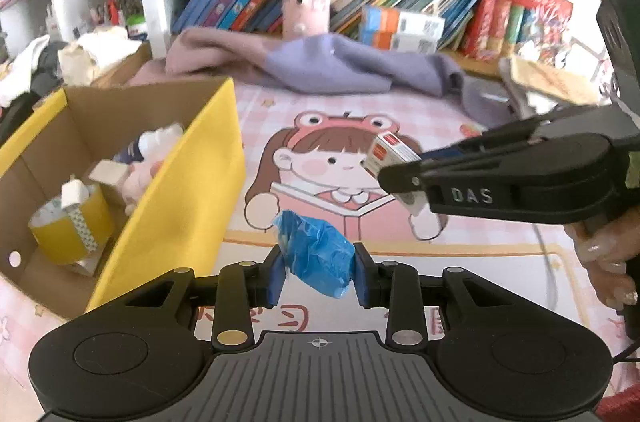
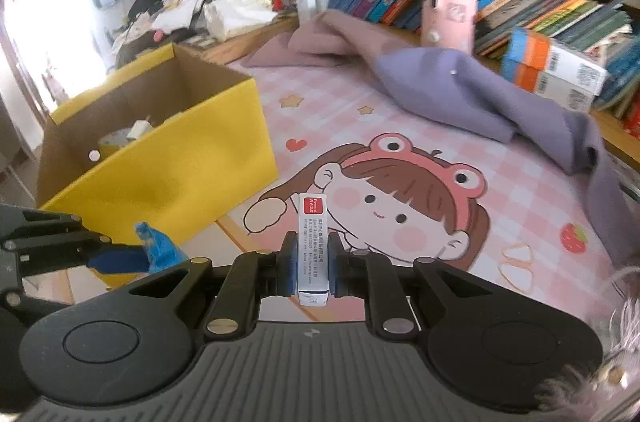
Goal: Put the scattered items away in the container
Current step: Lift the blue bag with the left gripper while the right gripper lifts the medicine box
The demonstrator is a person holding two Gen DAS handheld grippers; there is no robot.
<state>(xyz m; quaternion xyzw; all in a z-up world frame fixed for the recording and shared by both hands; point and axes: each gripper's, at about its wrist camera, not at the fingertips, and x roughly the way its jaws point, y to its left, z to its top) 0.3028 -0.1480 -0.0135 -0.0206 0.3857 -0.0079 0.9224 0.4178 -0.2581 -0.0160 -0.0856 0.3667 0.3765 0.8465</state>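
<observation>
left gripper [image 1: 319, 272]: closed on a blue bag [image 1: 314, 254]; the crumpled plastic is pinched between the fingers [image 1: 277, 278] and held clear of the mat [image 1: 440, 118].
right gripper [image 2: 313, 262]: closed on a small carton [image 2: 313, 242]; it is clamped across its narrow faces near the lower end, standing upright with the red label on top.
box [image 1: 192, 182]: a yellow cardboard container, open on top, resting on the mat to the left of both grippers; a tape roll [image 1: 68, 230] and soft bits are already seen inside.
bag handling: judged very light, soft and slippery; it is likely to deform and slide, so a bunched fold is best pinched, as is done now.
carton handling: judged light and fairly stiff but crushable; the flat side faces are the proper hold, and a low grip may let it tip.
still loose: rubber bands [image 2: 516, 264] lie on the mat at the right; a purple cloth [image 1: 360, 66] is spread at the far edge.
stage: both items are judged ready to be carried over the box rim and released.
</observation>
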